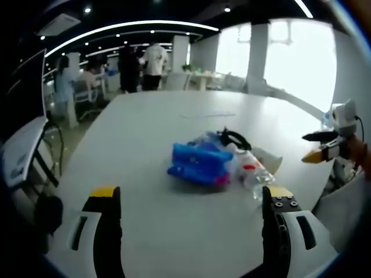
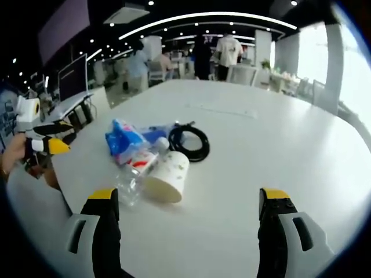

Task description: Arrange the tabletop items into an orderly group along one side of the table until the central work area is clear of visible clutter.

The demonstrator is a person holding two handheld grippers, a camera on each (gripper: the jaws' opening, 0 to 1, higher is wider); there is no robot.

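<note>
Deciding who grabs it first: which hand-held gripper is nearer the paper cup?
Right, I'd judge. The right hand-held gripper has the paper cup lying just ahead, between its open jaws. The left hand-held gripper faces it across the blue packet and bottle.

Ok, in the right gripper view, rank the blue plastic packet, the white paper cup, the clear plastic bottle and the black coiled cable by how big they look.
1. Blue plastic packet
2. White paper cup and black coiled cable: look alike
3. Clear plastic bottle: partly hidden, so unsure
</note>
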